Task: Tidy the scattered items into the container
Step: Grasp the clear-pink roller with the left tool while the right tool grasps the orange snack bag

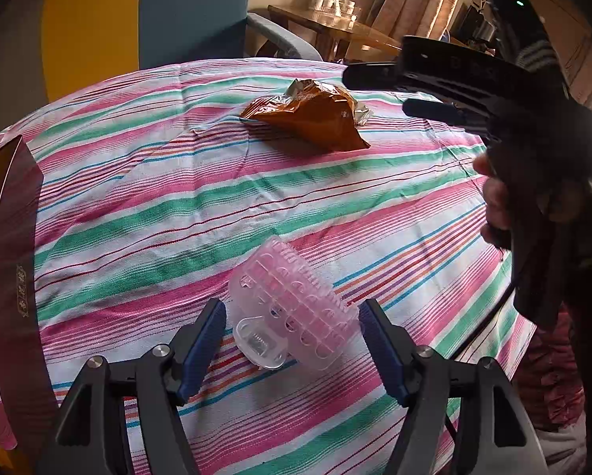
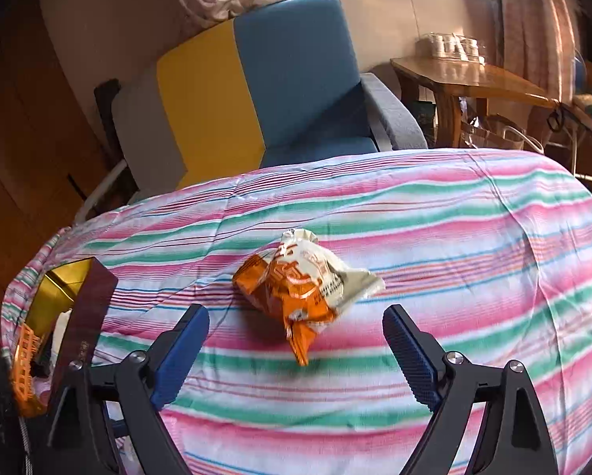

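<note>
The comb (image 1: 292,308) lay between my left gripper's (image 1: 292,350) open fingers, untouched, its long axis running away and leftward. Farther off, the snack bag (image 2: 304,289) sat just ahead of my right gripper's (image 2: 296,356) spread, empty fingers; the box (image 2: 86,308) stood far left.

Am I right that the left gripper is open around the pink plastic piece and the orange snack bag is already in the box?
Not quite. The orange snack bag lies on the striped cloth, outside the box, as the right wrist view shows. The left gripper is open around the pink plastic piece.
</note>
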